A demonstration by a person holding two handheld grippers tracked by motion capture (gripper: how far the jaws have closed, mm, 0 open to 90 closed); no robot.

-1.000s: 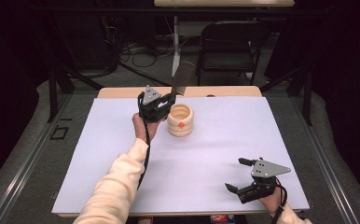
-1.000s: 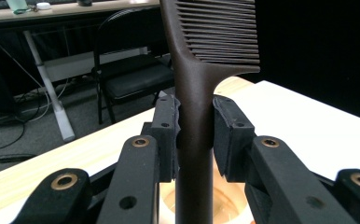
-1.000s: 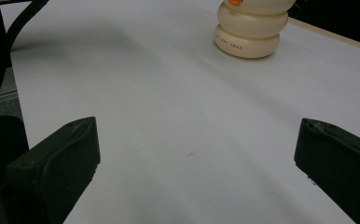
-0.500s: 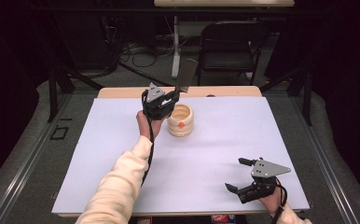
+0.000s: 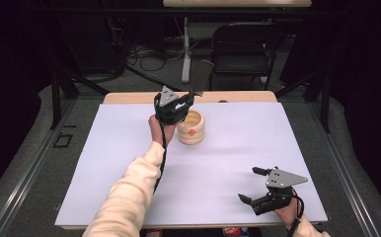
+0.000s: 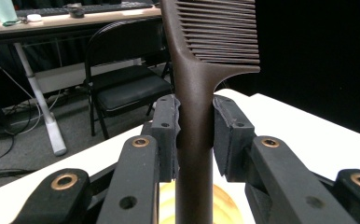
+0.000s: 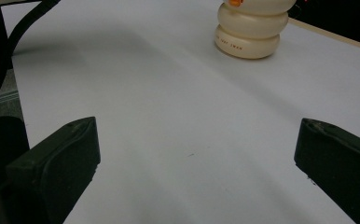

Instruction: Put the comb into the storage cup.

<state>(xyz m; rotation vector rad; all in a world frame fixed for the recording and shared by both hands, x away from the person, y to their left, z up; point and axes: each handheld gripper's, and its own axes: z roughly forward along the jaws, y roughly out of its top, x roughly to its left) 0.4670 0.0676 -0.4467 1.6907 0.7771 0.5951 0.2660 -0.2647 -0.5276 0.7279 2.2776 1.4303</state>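
White covers the table (image 5: 104, 163), and nearest the person the right gripper (image 5: 257, 190) rests low on it at the front right, jaws spread wide with nothing between them. Farther back, near the middle, stands a cream ribbed pot (image 5: 192, 129) with an orange mark. Just beside it, the left gripper (image 5: 184, 101) is raised, clamped on the handle of a dark brown comb (image 6: 201, 70), teeth end pointing up.
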